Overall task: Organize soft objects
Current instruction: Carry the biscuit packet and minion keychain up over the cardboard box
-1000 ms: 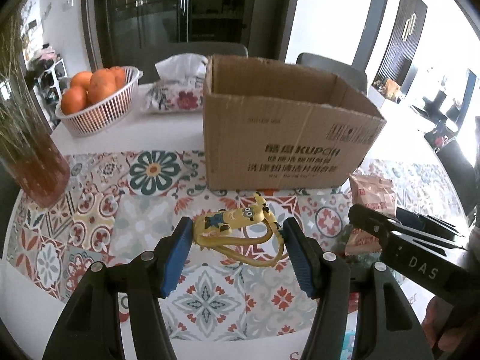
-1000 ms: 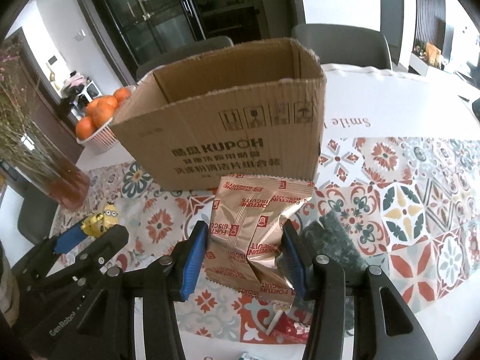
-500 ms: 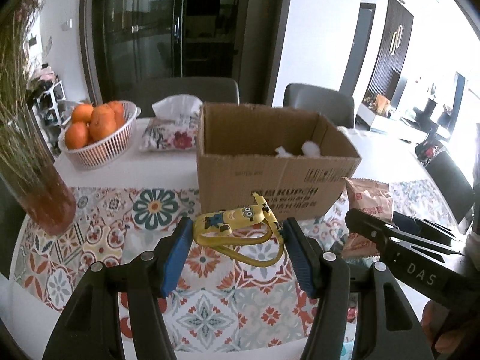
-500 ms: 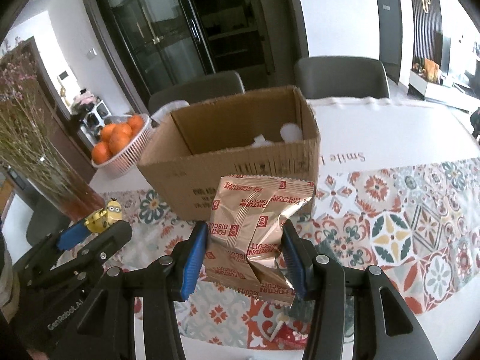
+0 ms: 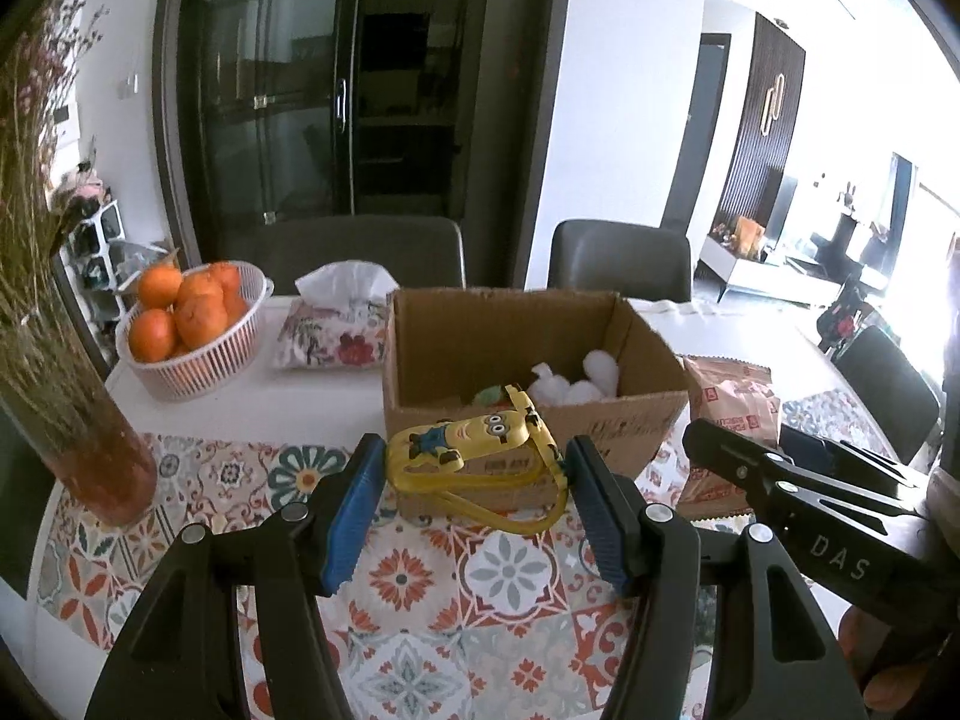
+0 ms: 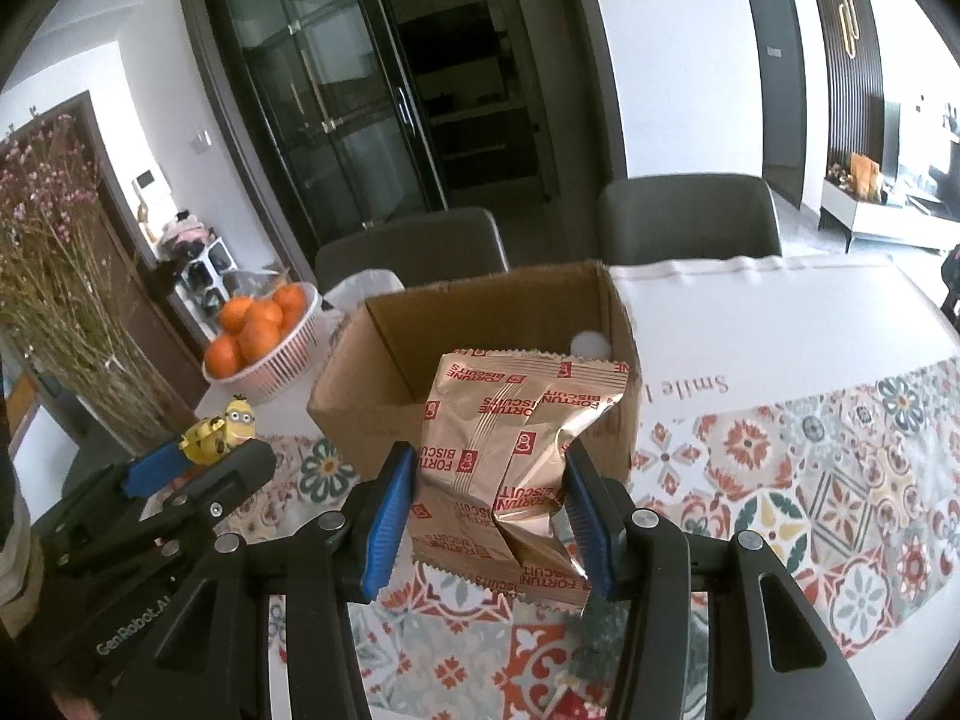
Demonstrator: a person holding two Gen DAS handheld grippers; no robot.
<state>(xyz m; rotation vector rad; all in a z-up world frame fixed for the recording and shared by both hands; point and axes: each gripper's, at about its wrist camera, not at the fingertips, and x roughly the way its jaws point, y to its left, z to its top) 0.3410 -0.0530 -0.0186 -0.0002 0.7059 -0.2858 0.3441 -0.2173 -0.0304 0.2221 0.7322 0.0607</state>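
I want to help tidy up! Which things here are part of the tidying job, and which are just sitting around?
Part of the job:
- yellow toy in the left tongs
- biscuit packet in the right tongs
- cardboard box

Just sitting around:
- basket of oranges
- tissue pack
- vase of dried flowers

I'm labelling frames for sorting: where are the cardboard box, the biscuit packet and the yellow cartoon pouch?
cardboard box (image 5: 651, 354): left wrist view, right inner wall.
biscuit packet (image 6: 480, 450): right wrist view, front face.
yellow cartoon pouch (image 5: 462, 441): left wrist view, printed figure.
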